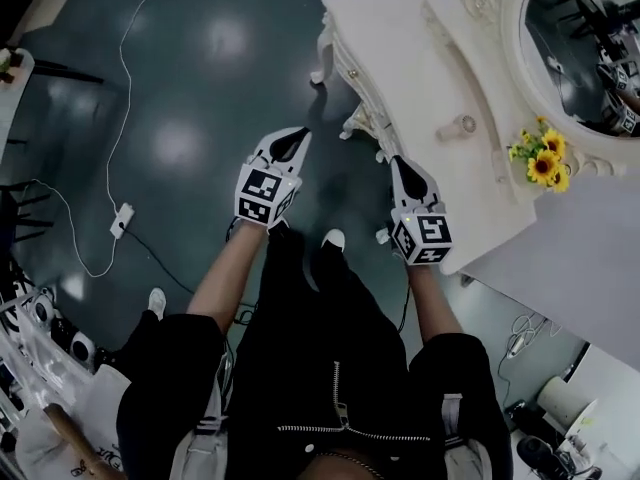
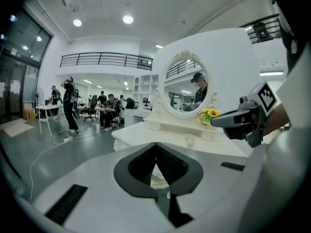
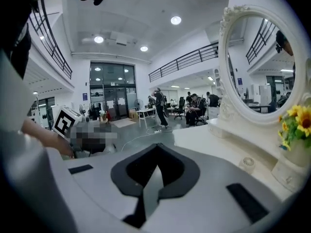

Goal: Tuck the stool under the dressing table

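The cream dressing table (image 1: 420, 78) stands at the upper right of the head view, with an oval mirror (image 1: 580, 48) and a small pot of sunflowers (image 1: 542, 160) on it. No stool shows in any view. My left gripper (image 1: 292, 140) hangs over the dark floor, left of the table's carved legs (image 1: 355, 123), shut and empty. My right gripper (image 1: 405, 165) is by the table's near edge, also shut with nothing in it. In the left gripper view the shut tips (image 2: 156, 144) point at the table (image 2: 141, 132). The right gripper view's tips (image 3: 156, 146) point along the tabletop (image 3: 214, 140).
A white power strip (image 1: 120, 218) and its cable lie on the floor at the left. Gear and a chair crowd the lower left corner (image 1: 40, 338). People (image 2: 70, 103) stand and sit at desks far behind. A white wall panel (image 1: 570, 258) borders the table's right side.
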The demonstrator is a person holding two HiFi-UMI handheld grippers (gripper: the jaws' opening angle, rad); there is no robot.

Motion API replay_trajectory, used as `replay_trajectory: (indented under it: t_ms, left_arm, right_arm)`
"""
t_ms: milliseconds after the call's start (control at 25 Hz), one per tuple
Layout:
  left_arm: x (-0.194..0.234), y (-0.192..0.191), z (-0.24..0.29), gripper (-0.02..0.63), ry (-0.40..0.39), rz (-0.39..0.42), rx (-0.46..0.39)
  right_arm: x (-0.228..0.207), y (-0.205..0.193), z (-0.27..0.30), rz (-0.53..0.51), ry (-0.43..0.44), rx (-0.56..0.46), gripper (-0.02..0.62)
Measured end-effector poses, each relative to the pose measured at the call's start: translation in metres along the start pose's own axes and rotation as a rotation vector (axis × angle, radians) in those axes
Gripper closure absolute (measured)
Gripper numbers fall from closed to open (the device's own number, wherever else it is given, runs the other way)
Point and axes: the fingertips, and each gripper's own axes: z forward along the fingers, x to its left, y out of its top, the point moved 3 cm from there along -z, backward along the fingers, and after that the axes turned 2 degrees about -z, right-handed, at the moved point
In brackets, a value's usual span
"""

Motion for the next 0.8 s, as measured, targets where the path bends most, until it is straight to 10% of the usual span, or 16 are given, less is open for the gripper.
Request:
replay_trajectory:
  t_ms: [800]
  left_arm:
    - [-0.034, 0.09, -0.044, 0.584, 0.044, 0.066, -0.126]
  right_arm:
    - [-0.026, 0.07, -0.045, -0.055, -0.015, -0.166, 0.591]
